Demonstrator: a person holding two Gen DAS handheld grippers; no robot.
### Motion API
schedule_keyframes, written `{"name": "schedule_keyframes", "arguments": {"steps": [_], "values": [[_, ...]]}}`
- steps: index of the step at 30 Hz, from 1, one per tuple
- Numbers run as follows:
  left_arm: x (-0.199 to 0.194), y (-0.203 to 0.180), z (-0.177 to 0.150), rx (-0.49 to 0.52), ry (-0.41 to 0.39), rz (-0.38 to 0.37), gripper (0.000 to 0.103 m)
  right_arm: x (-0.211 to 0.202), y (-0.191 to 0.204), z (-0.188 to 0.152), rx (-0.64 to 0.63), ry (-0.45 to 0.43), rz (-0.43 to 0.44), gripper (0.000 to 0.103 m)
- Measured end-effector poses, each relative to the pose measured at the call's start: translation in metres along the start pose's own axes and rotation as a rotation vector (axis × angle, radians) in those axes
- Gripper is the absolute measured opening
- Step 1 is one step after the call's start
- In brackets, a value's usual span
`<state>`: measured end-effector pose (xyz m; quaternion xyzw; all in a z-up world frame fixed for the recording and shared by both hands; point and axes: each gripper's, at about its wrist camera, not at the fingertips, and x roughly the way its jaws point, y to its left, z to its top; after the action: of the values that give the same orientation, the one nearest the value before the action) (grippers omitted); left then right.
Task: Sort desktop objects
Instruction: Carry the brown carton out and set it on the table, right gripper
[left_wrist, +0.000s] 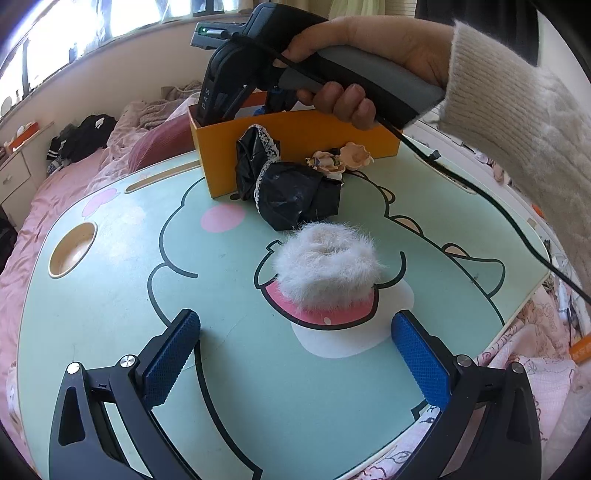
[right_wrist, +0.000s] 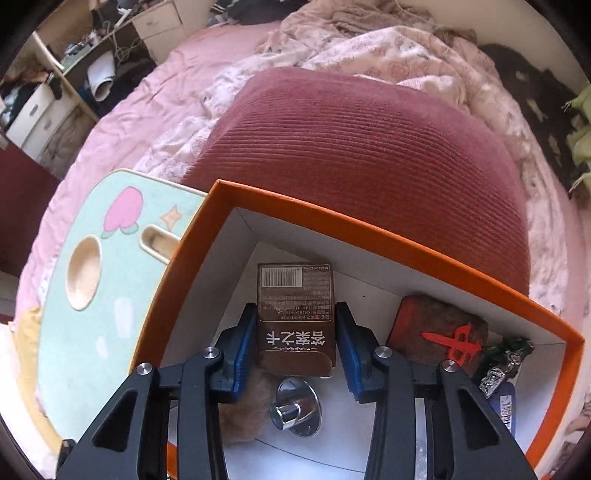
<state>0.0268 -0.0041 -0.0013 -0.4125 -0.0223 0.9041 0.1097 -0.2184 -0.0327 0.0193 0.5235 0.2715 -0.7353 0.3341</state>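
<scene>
Right hand-held gripper (right_wrist: 297, 343) grips my small brown printed carton (right_wrist: 296, 317).
It's inside the orange cardboard box (right_wrist: 369, 229); left hand-held gripper (left_wrist: 297, 334) wide (over the desk (left_wrist: 110, 295)).

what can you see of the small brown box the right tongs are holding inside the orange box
The small brown box is a glossy dark-brown carton, seen from its back: a white barcode at its far end, rows of fine print, large pale Chinese characters nearer the camera. It sits lengthwise between the right tongs, whose blue pads press on its two long sides. It is held inside the orange box, over the white floor, above a shiny metal fitting. Whether it touches the floor is unclear.
</scene>
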Motion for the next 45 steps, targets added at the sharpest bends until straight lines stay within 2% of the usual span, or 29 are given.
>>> {"name": "schedule_keyframes", "arguments": {"steps": [4,6,8,9,12,15,18,21,22,23,25,30,33,35,45], "values": [[-0.001,0.000,0.001,-0.001,-0.002,0.000,0.103,-0.040,-0.011,-0.013,0.051,-0.155,0.086,0.039],[-0.001,0.000,0.000,-0.001,-0.002,0.000,0.103,-0.074,-0.014,-0.029,0.048,-0.238,0.088,0.039],[-0.001,-0.002,0.001,-0.002,-0.003,0.001,0.103,-0.106,-0.011,-0.057,0.017,-0.318,0.094,0.039],[-0.002,-0.001,0.000,-0.002,-0.003,0.001,0.103,-0.123,-0.009,-0.081,0.002,-0.357,0.112,0.039],[-0.002,-0.002,0.000,-0.002,-0.003,0.000,0.103,-0.138,-0.002,-0.137,-0.024,-0.395,0.123,0.040],[-0.004,-0.004,0.000,-0.002,-0.002,0.001,0.103,-0.125,0.001,-0.189,-0.002,-0.387,0.108,0.040],[-0.001,0.000,0.003,-0.003,-0.001,0.003,0.103,-0.100,-0.001,-0.215,0.037,-0.363,0.109,0.040],[0.000,0.001,0.003,-0.005,-0.002,0.003,0.103,-0.091,-0.002,-0.235,0.090,-0.403,0.095,0.042],[0.000,0.000,0.003,-0.005,-0.002,0.003,0.103,-0.092,-0.003,-0.240,0.112,-0.425,0.093,0.054],[0.000,0.001,0.003,-0.005,-0.002,0.003,0.103,-0.095,-0.006,-0.244,0.136,-0.453,0.084,0.074],[0.000,0.001,0.003,-0.004,-0.003,0.001,0.103,-0.101,-0.006,-0.260,0.172,-0.510,0.028,0.092],[0.000,0.001,0.003,-0.004,-0.003,0.000,0.103,-0.094,0.004,-0.301,0.156,-0.494,-0.104,0.093],[0.000,0.002,0.003,-0.004,-0.003,0.000,0.103,-0.080,0.006,-0.309,0.133,-0.453,-0.157,0.094],[0.000,0.001,0.003,-0.002,-0.002,0.002,0.103,-0.072,0.008,-0.311,0.121,-0.482,-0.202,0.103],[0.000,0.005,0.001,-0.007,-0.002,0.001,0.103,-0.068,0.006,-0.316,0.126,-0.527,-0.195,0.103]]}}
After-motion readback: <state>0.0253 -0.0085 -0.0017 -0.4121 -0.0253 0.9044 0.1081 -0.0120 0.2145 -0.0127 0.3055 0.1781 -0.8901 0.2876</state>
